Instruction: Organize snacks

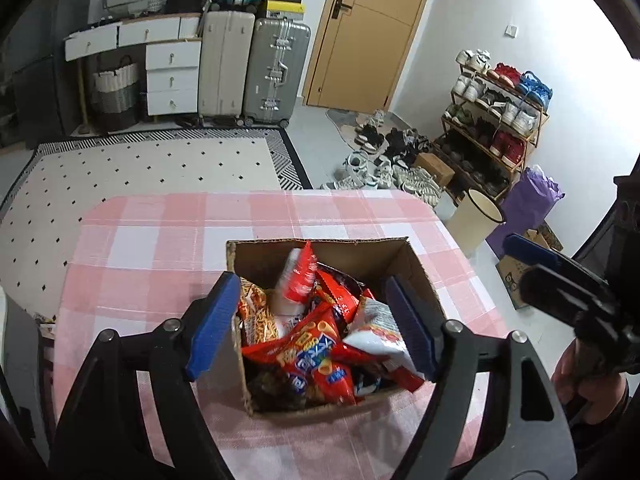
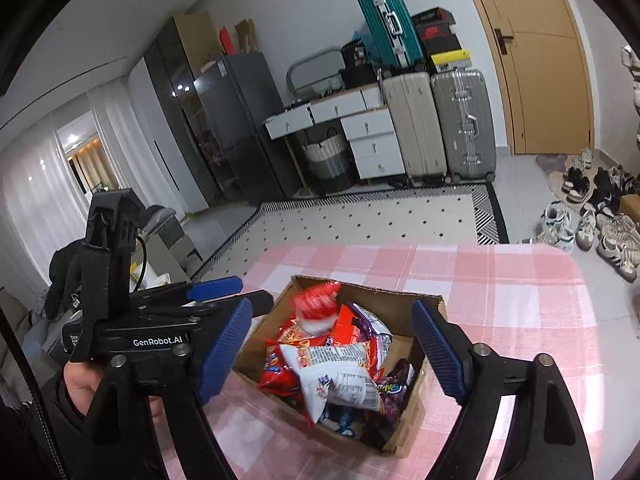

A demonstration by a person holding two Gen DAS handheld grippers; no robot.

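A cardboard box [image 1: 424, 280] stands on the pink checked tablecloth [image 1: 160, 240], full of snack packets: a red packet [image 1: 316, 356] on top, a white packet [image 1: 376, 328], and a red-and-white packet [image 1: 298, 276] leaning at the back. My left gripper [image 1: 312, 328] is open and empty above the box, its blue pads on either side. My right gripper [image 2: 336, 352] is open and empty above the same box [image 2: 404, 436]. In the right wrist view a white packet [image 2: 340, 380] lies on top and a red-and-white packet [image 2: 318, 308] looks blurred at the box's back.
The table edge [image 1: 256, 194] faces a dotted rug [image 1: 140, 168]. Suitcases [image 1: 256, 68], white drawers [image 1: 172, 76], a shoe rack [image 1: 496, 120], a waste bin [image 1: 476, 220] and loose shoes stand around the room. The right gripper's body [image 1: 568, 296] shows at the left view's right edge.
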